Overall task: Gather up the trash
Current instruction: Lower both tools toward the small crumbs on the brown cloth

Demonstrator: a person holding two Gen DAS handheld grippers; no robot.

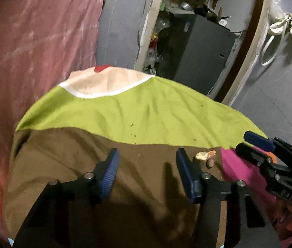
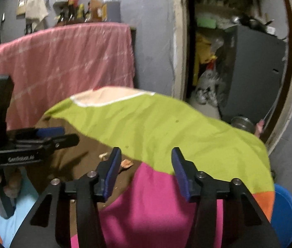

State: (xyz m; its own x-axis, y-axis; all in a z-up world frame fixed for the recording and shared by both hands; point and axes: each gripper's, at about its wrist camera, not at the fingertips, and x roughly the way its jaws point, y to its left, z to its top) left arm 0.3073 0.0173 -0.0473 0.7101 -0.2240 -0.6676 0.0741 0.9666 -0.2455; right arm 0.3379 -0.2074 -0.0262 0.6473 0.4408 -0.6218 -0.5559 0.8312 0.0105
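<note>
Small pale and orange scraps of trash (image 1: pixel 205 155) lie on the brown patch of a multicoloured cloth (image 1: pixel 146 111), with a brown bit (image 1: pixel 210 163) beside them. They also show in the right wrist view (image 2: pixel 126 163), with another scrap (image 2: pixel 103 155). My left gripper (image 1: pixel 146 157) is open and empty above the brown patch, left of the scraps. My right gripper (image 2: pixel 144 155) is open and empty above the pink and green patches; it shows in the left wrist view (image 1: pixel 257 140) at the right edge. The left gripper shows in the right wrist view (image 2: pixel 48 133).
A pink cloth (image 2: pixel 63 62) hangs behind the table. An open doorway (image 2: pixel 228 62) shows a grey cabinet (image 1: pixel 197 49) and clutter. A blue tub (image 2: pixel 286 212) stands at the lower right. A shelf with bottles (image 2: pixel 84 10) is on the wall.
</note>
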